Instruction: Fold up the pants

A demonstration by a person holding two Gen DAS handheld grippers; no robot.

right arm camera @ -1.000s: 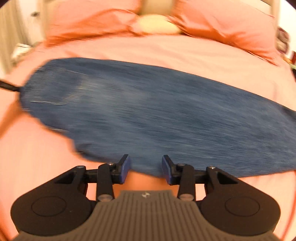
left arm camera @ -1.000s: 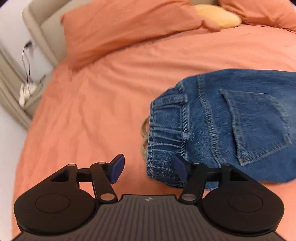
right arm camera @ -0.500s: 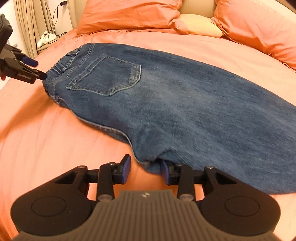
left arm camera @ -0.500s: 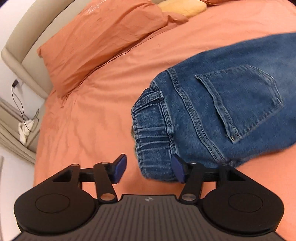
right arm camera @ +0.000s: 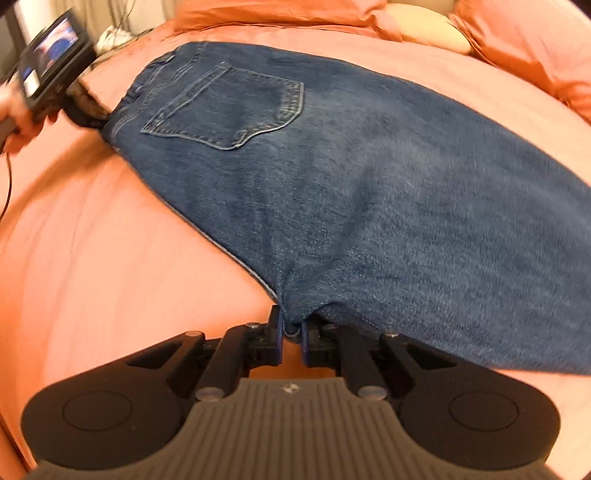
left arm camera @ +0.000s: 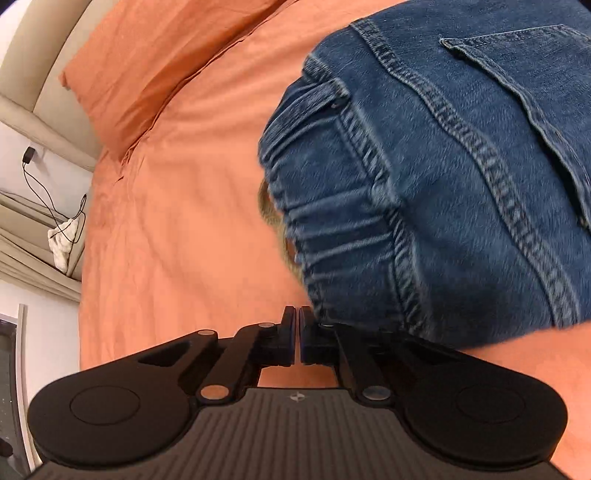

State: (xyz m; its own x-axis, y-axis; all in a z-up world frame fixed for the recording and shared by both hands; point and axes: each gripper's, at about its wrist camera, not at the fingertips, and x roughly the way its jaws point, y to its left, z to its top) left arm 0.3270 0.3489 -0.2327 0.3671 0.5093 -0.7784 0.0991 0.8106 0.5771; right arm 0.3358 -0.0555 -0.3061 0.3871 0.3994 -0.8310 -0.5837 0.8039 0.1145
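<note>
Blue denim pants (right arm camera: 351, 192) lie flat on the orange bed, back pocket up, waistband to the far left, legs running right. My right gripper (right arm camera: 291, 330) is shut on the near edge of the pants at the crotch seam, with cloth pinched between the pads. In the left wrist view the elastic waistband (left arm camera: 332, 236) fills the right half. My left gripper (left arm camera: 297, 325) is shut, its pads nearly touching, right at the waistband's near corner; no cloth shows between them. The left gripper also shows in the right wrist view (right arm camera: 88, 120) at the waistband.
The orange bed sheet (left arm camera: 177, 229) spreads to the left and front. Orange pillows (left arm camera: 159, 62) and a yellow cushion (right arm camera: 428, 31) lie at the headboard. A bedside shelf with a charger cable (left arm camera: 55, 221) stands beyond the bed's left edge.
Both grippers closed from open. The left one moved up to the waistband corner; the right one pinched the near edge of the pants.
</note>
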